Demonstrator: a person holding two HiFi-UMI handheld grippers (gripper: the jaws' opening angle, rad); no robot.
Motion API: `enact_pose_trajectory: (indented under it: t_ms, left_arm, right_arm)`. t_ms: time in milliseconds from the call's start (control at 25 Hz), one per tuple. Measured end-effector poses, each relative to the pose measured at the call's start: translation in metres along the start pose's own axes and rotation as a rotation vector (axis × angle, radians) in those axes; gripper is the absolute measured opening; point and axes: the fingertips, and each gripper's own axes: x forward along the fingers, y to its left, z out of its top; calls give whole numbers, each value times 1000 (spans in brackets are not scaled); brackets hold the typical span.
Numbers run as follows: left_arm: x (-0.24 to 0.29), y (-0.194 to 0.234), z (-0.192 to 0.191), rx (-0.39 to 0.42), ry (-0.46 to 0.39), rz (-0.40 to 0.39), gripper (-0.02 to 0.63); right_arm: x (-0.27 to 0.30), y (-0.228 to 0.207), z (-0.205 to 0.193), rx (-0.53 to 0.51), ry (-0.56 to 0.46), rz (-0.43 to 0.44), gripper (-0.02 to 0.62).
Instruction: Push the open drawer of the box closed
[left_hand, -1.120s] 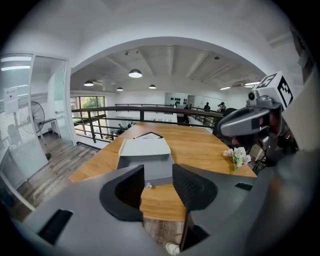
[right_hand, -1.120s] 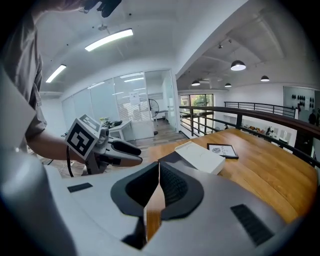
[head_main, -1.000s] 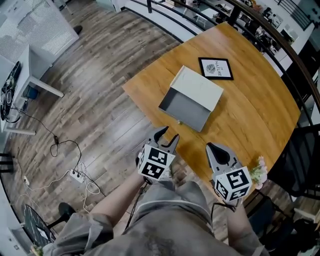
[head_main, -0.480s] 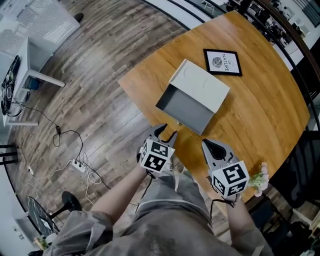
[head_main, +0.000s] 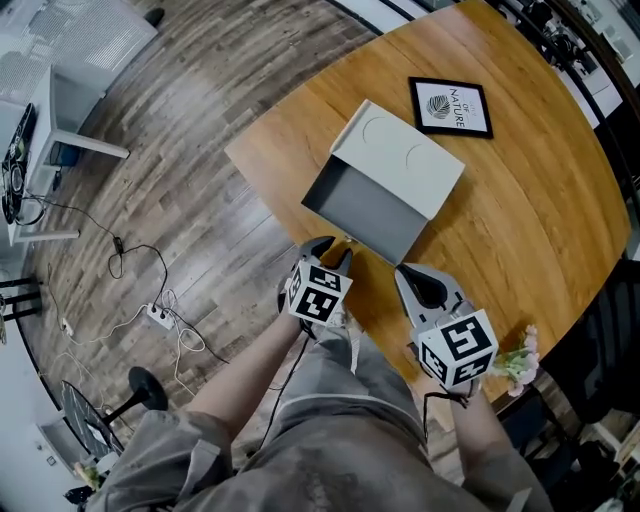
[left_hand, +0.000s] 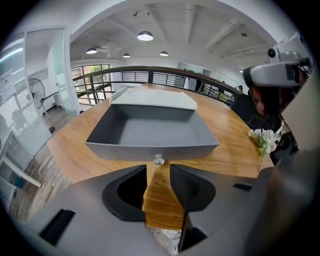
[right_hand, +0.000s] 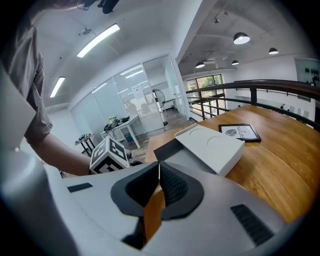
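Note:
A white box (head_main: 405, 160) stands on the round wooden table (head_main: 540, 220), and its grey drawer (head_main: 358, 212) is pulled out toward me and is empty. In the left gripper view the drawer (left_hand: 150, 131) fills the middle, with a small clear knob (left_hand: 158, 160) on its front. My left gripper (head_main: 332, 256) sits just in front of that knob; its jaws are closing, a narrow gap remains and nothing is between them. The left gripper (left_hand: 158, 171) points straight at the knob. To its right, my right gripper (head_main: 412, 276) hovers over the table edge, shut and empty; from it the box (right_hand: 209, 145) lies ahead.
A framed picture (head_main: 451, 107) lies behind the box. A small bunch of flowers (head_main: 518, 358) sits at the table's near right edge. A dark railing (left_hand: 150, 75) runs behind the table. Cables and a power strip (head_main: 160, 316) lie on the wooden floor at left.
Both grippers have moved forward toward the drawer front. The left gripper's jaws have narrowed. The drawer stays as far out as before.

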Motion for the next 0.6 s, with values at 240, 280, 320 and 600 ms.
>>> enact_pose_trajectory:
  t_ms: [240, 280, 320, 600]
  left_arm:
    - [15, -3, -4, -12, 41, -14, 138]
    - [18, -3, -4, -13, 44, -15, 133]
    - [20, -3, -3, -11, 45, -14, 129]
    - [25, 1, 4, -11, 65, -25, 87]
  right_arm:
    - [0, -8, 1, 8, -12, 8, 33]
    - [0, -9, 2, 13, -19, 8, 32]
    - [0, -11, 3, 18, -23, 6, 32]
    - [3, -17, 2, 35, -20, 8, 33]
